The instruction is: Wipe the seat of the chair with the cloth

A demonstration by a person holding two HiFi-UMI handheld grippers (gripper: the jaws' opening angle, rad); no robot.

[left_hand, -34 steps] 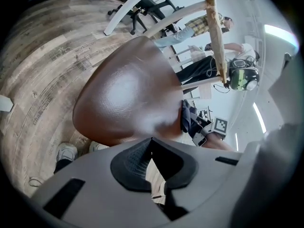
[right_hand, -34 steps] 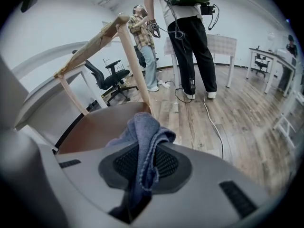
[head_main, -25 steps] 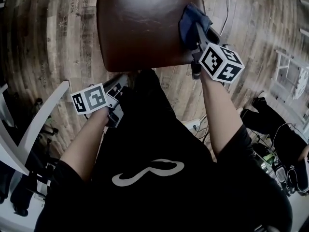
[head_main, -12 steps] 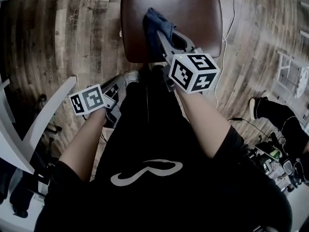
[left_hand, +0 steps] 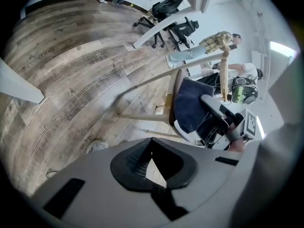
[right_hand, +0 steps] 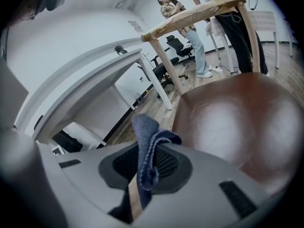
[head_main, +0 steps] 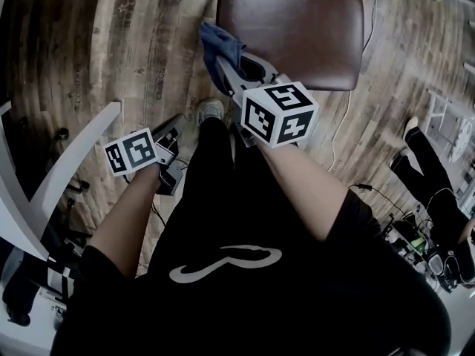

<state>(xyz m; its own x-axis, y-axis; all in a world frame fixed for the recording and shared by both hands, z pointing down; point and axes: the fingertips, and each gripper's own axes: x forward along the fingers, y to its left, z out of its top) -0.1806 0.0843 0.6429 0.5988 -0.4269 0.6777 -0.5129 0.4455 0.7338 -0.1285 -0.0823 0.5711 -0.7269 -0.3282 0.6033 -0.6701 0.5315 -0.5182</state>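
**Cloth** (head_main: 220,43), head view: the dark blue cloth hangs bunched in the right gripper (head_main: 236,70). It is just off the left edge of the brown chair seat (head_main: 297,28) and over the wooden floor (head_main: 111,43), so none of it bears on the seat. The left gripper (head_main: 177,129) sits low, well apart from the chair, near a pale shoe (head_main: 210,110).

**Left gripper view:** the jaws of the left gripper (left_hand: 152,146) meet at their tips with nothing between them. Beyond them the cloth (left_hand: 189,103) shows beside the chair's pale wooden legs (left_hand: 142,118).

**Right gripper view:** the jaws of the right gripper (right_hand: 150,156) are clamped on a narrow fold of the cloth (right_hand: 145,127), which stands up in a crest. The glossy seat (right_hand: 237,113) lies to the right, apart from the cloth.

**Step in hand, as I judge it:** bringing the cloth over the seat for a wiping stroke. I would carry the right gripper rightward past the edge. I would then tip it down so that the free bulk of the cloth, not the jaw tips, meets the surface. From there I would press lightly and draw straight, overlapping passes across to the far side. Only a narrow fold is pinched, so a hard drag could pull the cloth free, and bare tips could scuff the seat.
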